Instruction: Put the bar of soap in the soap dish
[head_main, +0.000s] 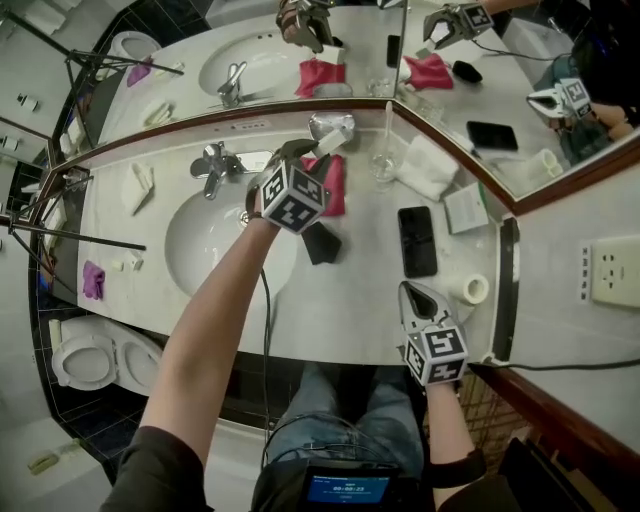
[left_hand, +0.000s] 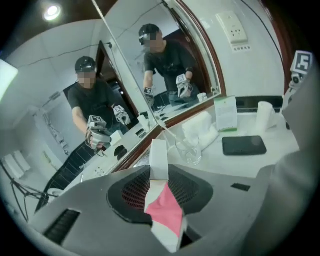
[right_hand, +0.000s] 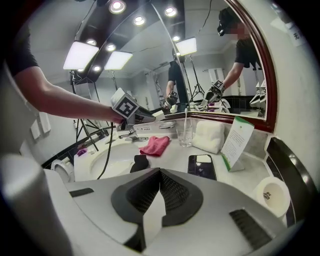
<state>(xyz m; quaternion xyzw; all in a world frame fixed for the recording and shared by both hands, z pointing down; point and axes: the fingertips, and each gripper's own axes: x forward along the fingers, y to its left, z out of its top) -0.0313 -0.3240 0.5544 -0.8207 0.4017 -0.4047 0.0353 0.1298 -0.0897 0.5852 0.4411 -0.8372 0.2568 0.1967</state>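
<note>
Looks like the carry step to me: the left gripper (head_main: 312, 155) is pinching the white bar of soap (left_hand: 159, 159), held up off the counter over the pink cloth (head_main: 335, 185), right by the shiny thing at the mirror edge that I'm guessing is the soap dish (head_main: 328, 124); next it needs lowering in flat, then letting go; right gripper (head_main: 418, 292) is pressed together, empty, near the front edge; the standing card (right_hand: 239, 142) has print, too small to read.

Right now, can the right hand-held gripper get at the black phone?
Probably yes: the phone lies just ahead of the right hand-held gripper, nothing between them, though its shut jaws would need opening.
</note>
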